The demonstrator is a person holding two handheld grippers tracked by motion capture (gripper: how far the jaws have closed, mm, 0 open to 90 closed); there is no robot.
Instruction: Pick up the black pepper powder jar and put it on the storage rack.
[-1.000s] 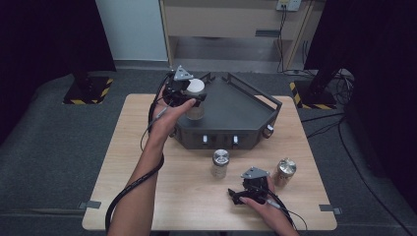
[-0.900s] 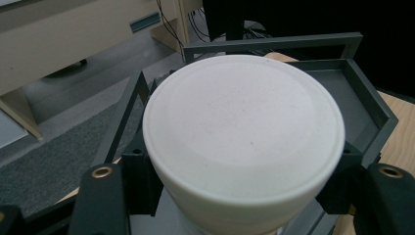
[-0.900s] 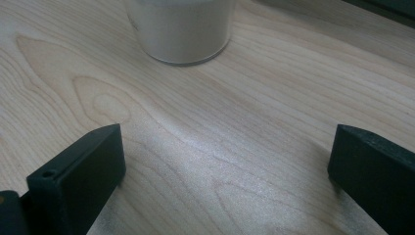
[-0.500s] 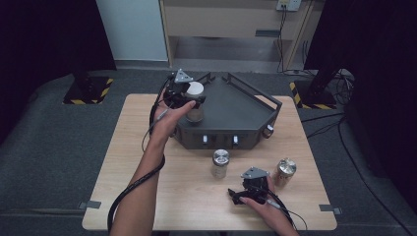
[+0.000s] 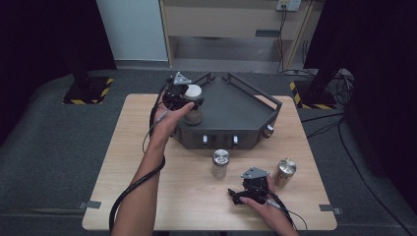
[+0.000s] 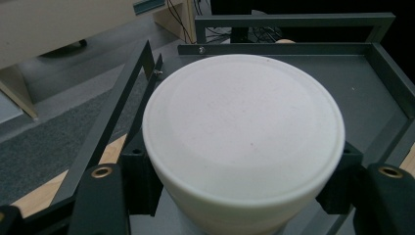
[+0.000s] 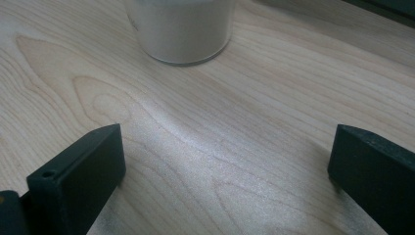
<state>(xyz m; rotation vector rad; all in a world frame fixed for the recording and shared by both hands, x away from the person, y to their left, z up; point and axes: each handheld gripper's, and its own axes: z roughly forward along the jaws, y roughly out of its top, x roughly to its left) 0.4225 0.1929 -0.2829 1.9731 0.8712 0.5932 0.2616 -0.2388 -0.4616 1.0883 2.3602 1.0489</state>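
Note:
My left gripper [image 5: 191, 102] is shut on a jar with a white lid [image 5: 193, 91] at the front left corner of the dark metal tray [image 5: 236, 105]. In the left gripper view the white lid [image 6: 244, 132] sits between both black jaws, which press on its sides. Whether the jar rests on the tray I cannot tell. My right gripper [image 5: 241, 194] lies low on the wooden table near its front edge, and the jaws of the right gripper [image 7: 225, 161] stand wide open with bare wood between them. A silver-lidded jar [image 5: 221, 162] stands just ahead of it, and the right gripper view shows the jar's base [image 7: 181, 29].
A gold-coloured can [image 5: 285, 170] stands on the table [image 5: 128, 162] to the right of the right gripper. The tray has raised rails [image 6: 293, 19] along its back and sides. Black cables trail from both grippers over the table's front edge.

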